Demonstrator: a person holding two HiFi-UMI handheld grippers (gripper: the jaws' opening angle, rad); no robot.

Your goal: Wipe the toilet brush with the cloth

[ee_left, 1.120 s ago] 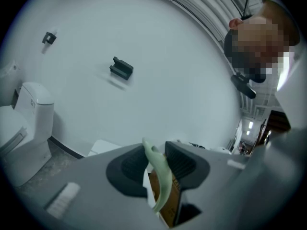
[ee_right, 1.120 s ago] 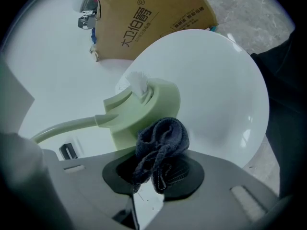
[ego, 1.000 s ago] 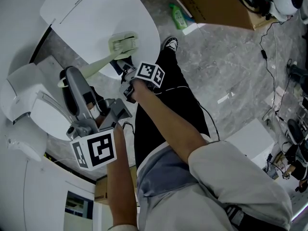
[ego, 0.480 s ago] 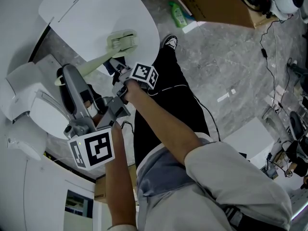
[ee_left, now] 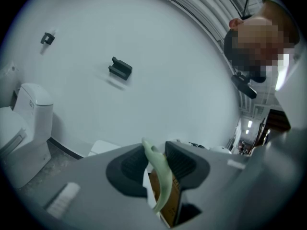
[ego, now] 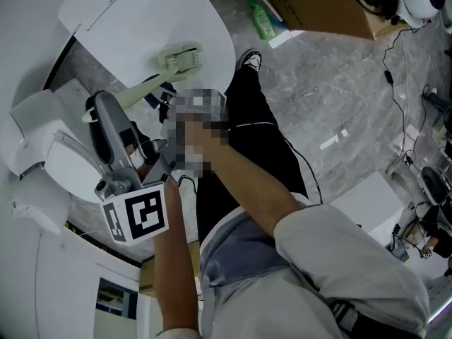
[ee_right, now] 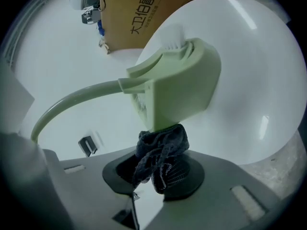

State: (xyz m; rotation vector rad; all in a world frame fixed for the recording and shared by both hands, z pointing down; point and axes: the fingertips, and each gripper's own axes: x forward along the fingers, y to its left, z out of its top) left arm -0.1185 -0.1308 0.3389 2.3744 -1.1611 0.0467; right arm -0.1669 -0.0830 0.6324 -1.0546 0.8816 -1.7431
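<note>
Left tongs (ee_left: pixel 156 161) clamped on brush handle (ee_left: pixel 162 176), right tongs (ee_right: pixel 158 170) pinching cloth (ee_right: pixel 160 150), brush head (ee_right: pixel 182 87) touching cloth at its 12 o'clock; hard wipe could twist thin handle in grip or drag cloth loose.

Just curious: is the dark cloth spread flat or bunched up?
Bunched up: the cloth is a crumpled wad pinched in the right tongs, its top touching the brush head.

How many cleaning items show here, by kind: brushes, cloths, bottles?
toilet brush: 1
cloth: 1
green bottle: 1
Total: 3
</note>
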